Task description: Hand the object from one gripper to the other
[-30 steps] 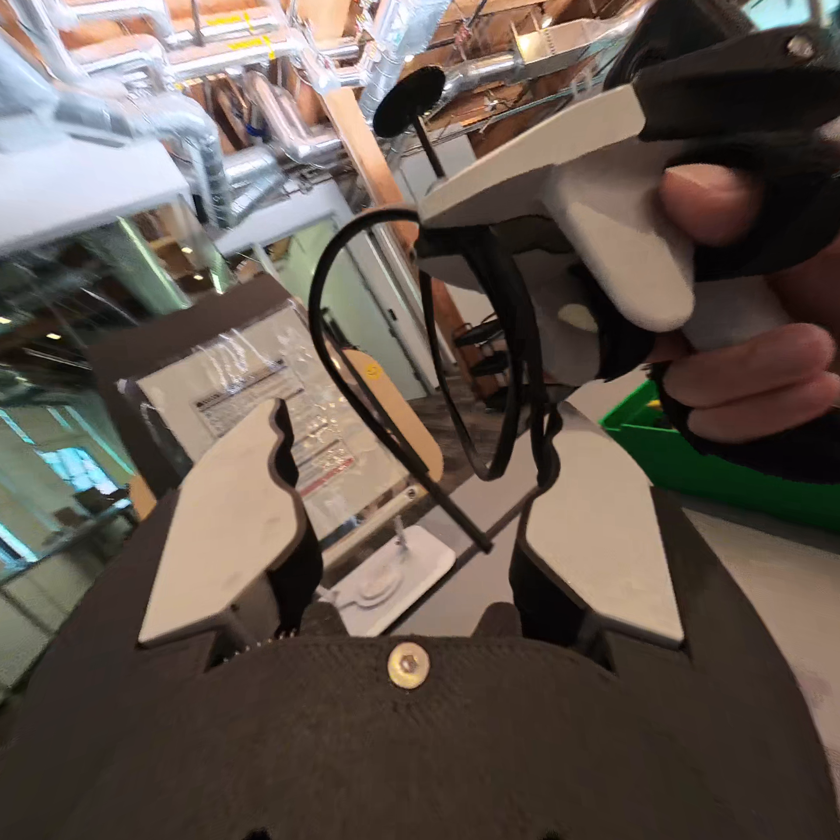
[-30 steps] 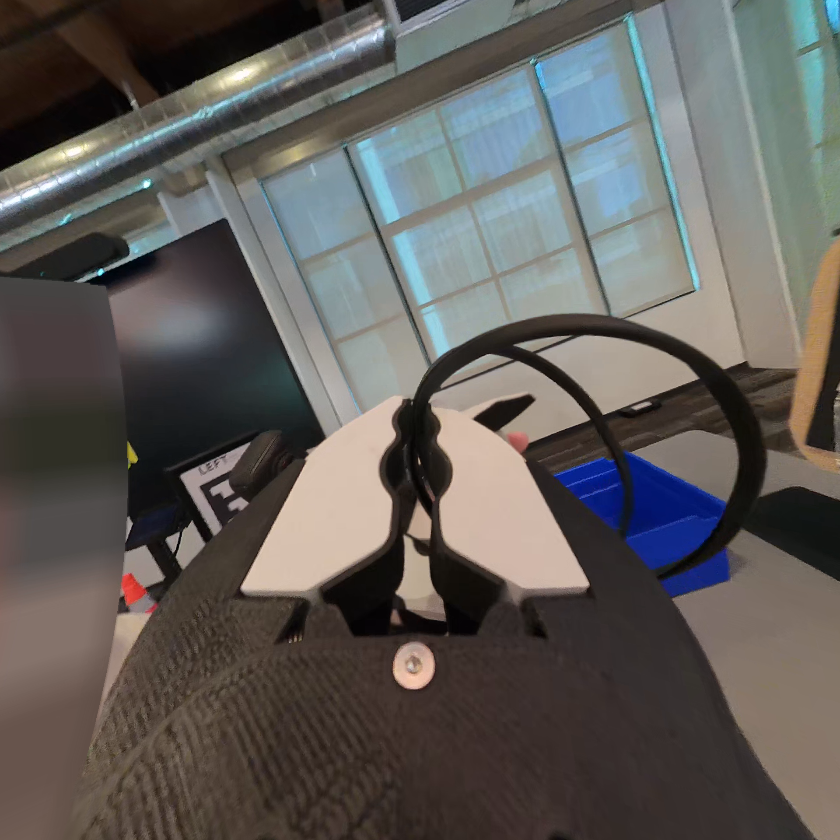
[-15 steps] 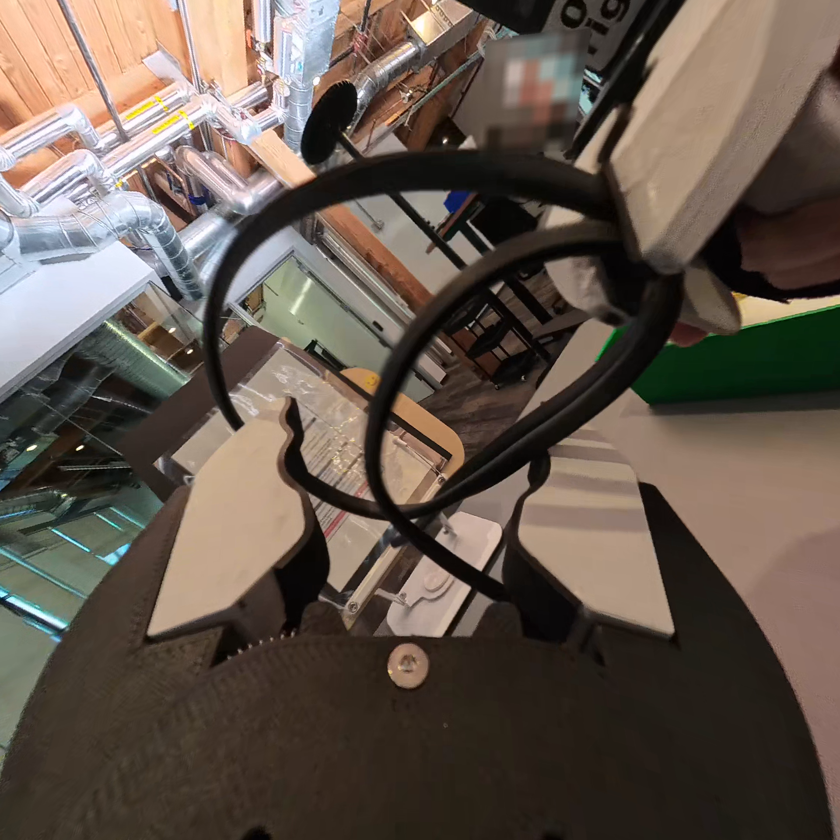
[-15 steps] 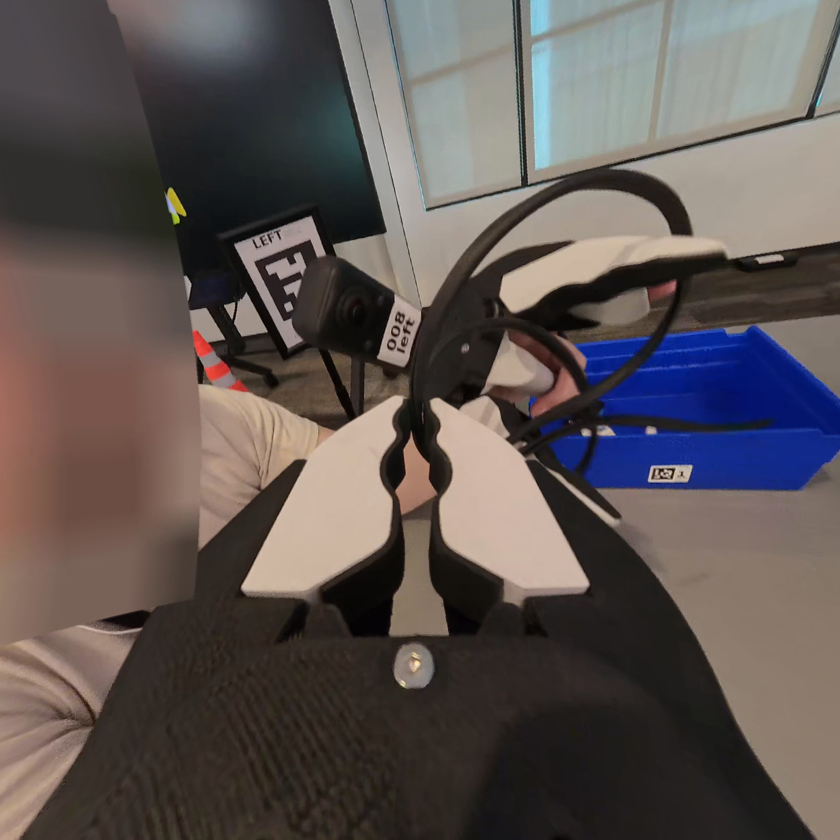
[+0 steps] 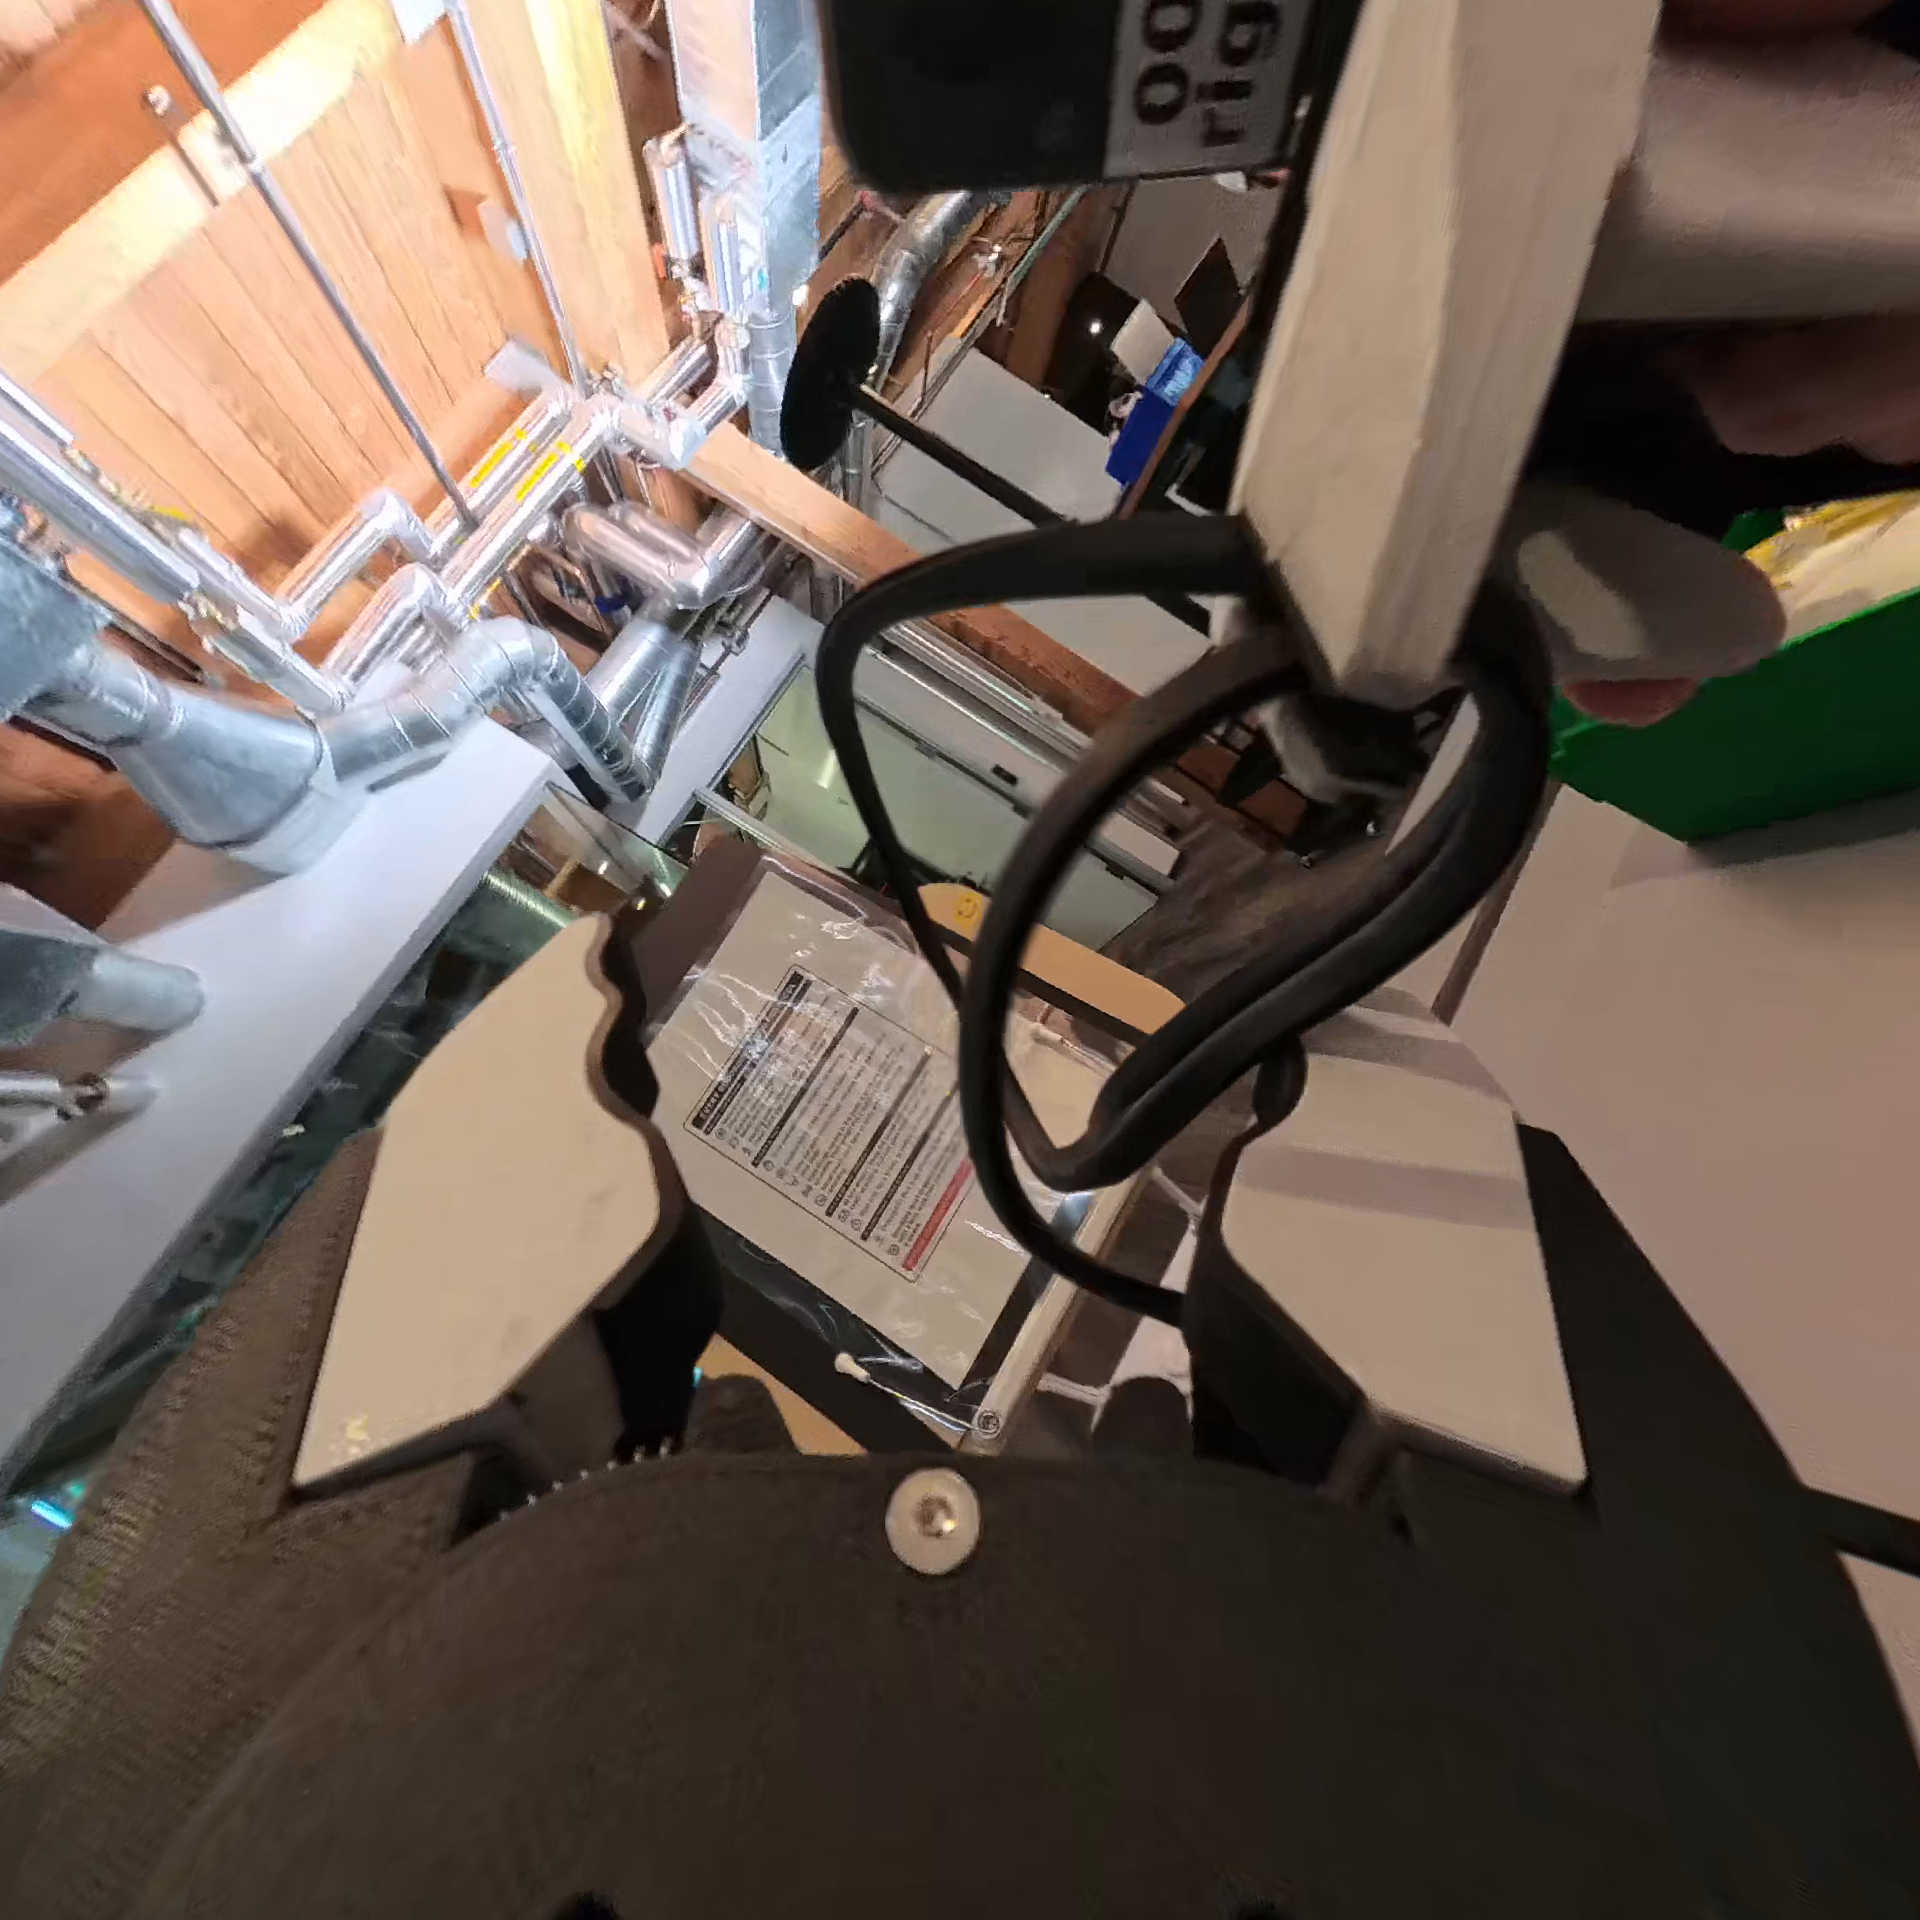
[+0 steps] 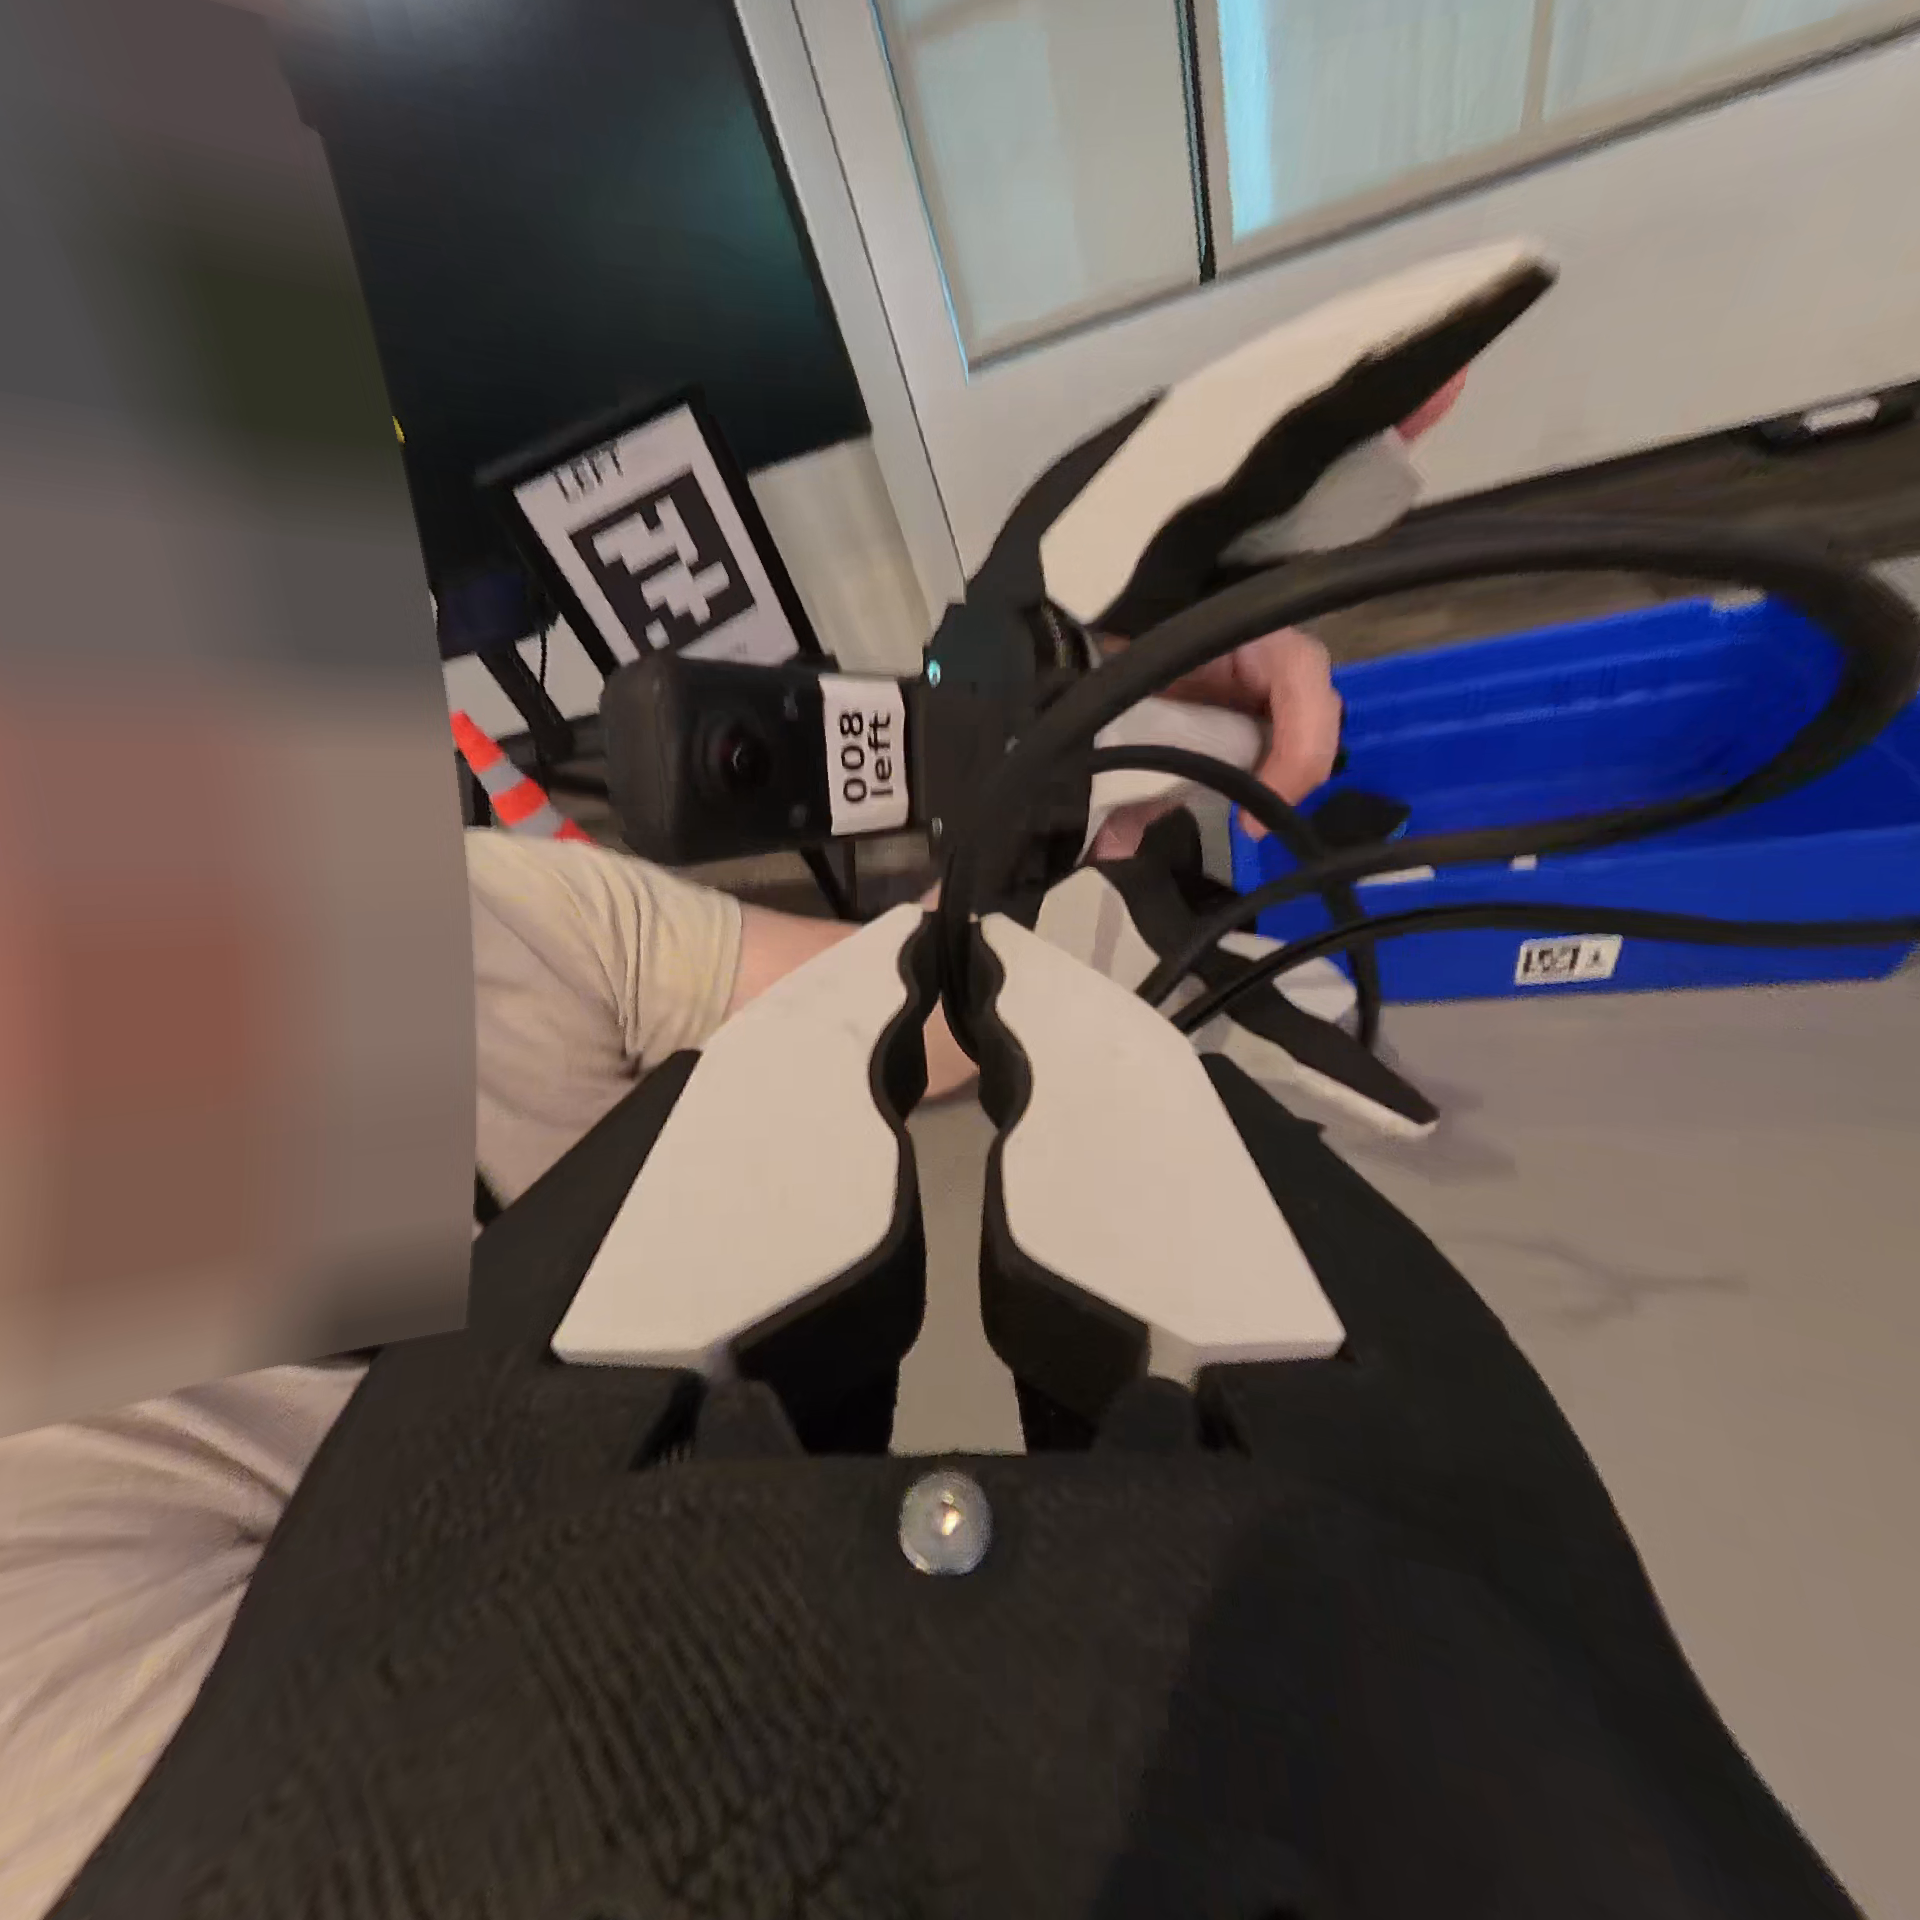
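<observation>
A: Claws first. The right gripper [image 6: 951, 961] is pinched tight on the black cable [image 6: 1558, 592]. Its two white fingers [image 6: 769, 1132] nearly touch at the tips, and the cable comes out from between them.

B: And the other claw?

A: The left gripper [image 5: 945, 1039] has its jaws spread wide, with nothing squeezed in them. The cable's loop [image 5: 1049, 1143] hangs down into the gap between its fingers [image 5: 488, 1195], closer to the right-hand one. I can't tell if it touches that finger.

B: Why is it held like that?

A: I think the right claw is holding the loop out so the left one can close on it. That would be the swap from one claw to the other. The right one grips near the end of the cable, so the big loops swing free and give the left claw lots to grab.

B: So the cable is up in the air?

A: Yes, it hangs from the right claw, off the table [image 6: 1621, 1226].

B: What's farther back?

A: In the right wrist view, a blue bin [image 6: 1579, 748] sits on the table behind the left claw. In the left wrist view, a green bin [image 5: 1766, 727] is behind the right claw. Past that there are shiny pipes [image 5: 436, 686] up on the ceiling.

B: What could go wrong?

A: The loop is floppy. It might slip out as the left claw shuts.
</observation>
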`<state>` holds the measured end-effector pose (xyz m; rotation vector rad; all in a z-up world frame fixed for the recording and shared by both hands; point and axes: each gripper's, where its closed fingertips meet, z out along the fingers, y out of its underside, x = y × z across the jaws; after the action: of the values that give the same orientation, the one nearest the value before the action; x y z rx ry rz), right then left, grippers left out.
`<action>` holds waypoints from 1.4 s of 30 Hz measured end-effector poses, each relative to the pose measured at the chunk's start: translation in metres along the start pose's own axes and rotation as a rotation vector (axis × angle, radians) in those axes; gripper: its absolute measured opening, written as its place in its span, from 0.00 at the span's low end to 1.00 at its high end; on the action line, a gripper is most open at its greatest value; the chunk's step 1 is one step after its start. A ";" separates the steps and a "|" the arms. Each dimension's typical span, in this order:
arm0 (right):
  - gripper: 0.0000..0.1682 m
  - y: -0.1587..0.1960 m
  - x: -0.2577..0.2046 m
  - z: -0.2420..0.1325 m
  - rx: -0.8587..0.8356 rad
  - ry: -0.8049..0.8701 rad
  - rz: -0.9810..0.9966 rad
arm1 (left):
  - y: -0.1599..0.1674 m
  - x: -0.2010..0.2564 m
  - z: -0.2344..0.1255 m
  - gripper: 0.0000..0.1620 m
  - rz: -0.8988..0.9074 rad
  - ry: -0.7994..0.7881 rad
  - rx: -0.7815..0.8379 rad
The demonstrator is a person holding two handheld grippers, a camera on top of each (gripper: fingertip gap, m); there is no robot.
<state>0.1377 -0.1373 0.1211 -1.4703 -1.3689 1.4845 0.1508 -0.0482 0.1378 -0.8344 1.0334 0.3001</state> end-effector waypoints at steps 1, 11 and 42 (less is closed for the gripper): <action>0.03 0.007 0.000 0.000 -0.035 0.000 0.002 | 0.000 0.006 0.000 0.71 0.029 0.019 -0.003; 0.03 0.060 0.019 0.006 -0.323 0.088 0.024 | 0.007 0.042 0.014 0.64 0.287 0.033 -0.050; 0.17 -0.019 0.002 -0.083 0.202 0.446 -0.269 | 0.010 -0.021 -0.002 0.02 -0.081 -0.100 -0.045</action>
<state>0.2130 -0.1113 0.1522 -1.3264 -1.0607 1.0158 0.1332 -0.0396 0.1504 -0.8911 0.9001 0.2946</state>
